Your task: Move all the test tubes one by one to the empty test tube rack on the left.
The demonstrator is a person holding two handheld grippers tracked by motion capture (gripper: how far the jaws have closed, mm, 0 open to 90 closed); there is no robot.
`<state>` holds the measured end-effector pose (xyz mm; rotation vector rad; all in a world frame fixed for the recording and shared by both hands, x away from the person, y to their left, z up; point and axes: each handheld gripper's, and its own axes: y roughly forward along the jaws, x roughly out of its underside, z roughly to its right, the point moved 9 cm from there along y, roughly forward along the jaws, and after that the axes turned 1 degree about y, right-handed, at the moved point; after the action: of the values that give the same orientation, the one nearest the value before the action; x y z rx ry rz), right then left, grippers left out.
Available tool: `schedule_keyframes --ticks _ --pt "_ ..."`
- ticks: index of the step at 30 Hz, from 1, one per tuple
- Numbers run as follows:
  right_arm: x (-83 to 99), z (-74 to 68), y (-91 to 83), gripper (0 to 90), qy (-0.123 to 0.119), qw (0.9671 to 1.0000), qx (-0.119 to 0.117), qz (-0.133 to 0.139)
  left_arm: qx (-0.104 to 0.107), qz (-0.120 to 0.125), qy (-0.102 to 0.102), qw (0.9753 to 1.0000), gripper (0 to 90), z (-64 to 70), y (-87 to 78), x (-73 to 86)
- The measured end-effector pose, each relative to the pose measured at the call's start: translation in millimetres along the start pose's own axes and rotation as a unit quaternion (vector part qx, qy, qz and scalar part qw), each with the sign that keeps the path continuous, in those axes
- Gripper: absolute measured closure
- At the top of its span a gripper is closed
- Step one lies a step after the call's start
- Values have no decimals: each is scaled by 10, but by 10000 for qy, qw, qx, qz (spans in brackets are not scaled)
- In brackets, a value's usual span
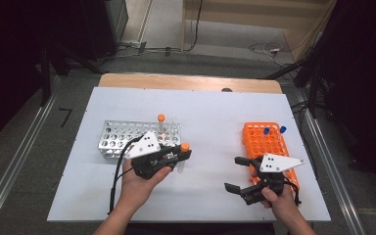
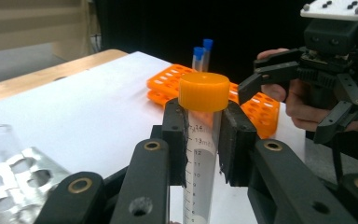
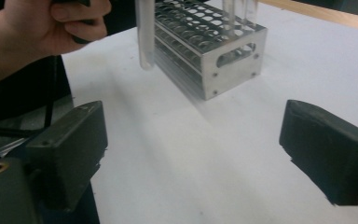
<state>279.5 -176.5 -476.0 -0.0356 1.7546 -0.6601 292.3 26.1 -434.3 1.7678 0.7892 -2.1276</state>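
My left gripper [image 1: 185, 154] is shut on a clear graduated tube with an orange cap [image 2: 203, 91], held upright just right of the silver metal rack [image 1: 122, 137]. The tube's lower end [image 3: 145, 42] hangs above the table beside that rack [image 3: 214, 51]. Another orange-capped tube [image 1: 161, 119] stands in the silver rack. My right gripper [image 1: 237, 174] is open and holds nothing, left of the orange rack [image 1: 264, 142], which carries two blue-capped tubes [image 1: 274, 130]. From the left gripper view, the right gripper [image 2: 279, 84] and the orange rack [image 2: 261, 109] lie ahead.
Both racks stand on a white board [image 1: 200, 117] atop a wooden table [image 1: 186, 81]. Bare white surface lies between the racks. Metal rails [image 1: 10, 171] run along the floor on both sides, and cables [image 1: 269, 49] lie beyond the far edge.
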Motion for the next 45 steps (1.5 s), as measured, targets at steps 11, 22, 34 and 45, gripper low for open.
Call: schedule_keyframes --ticks 11,22,34,45 --pt "71 269 -245 0 221 9989 405 65 -389 164 -99 9991 750 -264 -216 -57" --pt "183 492 -377 0 212 9965 809 1 -886 383 -249 9950 750 -608 -430 -186" --pt "246 626 -420 32 358 9933 1102 17 -1364 513 -389 9886 750 -1004 -342 -312" --pt "259 680 -459 32 394 9917 1225 49 -1905 527 -592 9785 750 -1406 -233 -235"
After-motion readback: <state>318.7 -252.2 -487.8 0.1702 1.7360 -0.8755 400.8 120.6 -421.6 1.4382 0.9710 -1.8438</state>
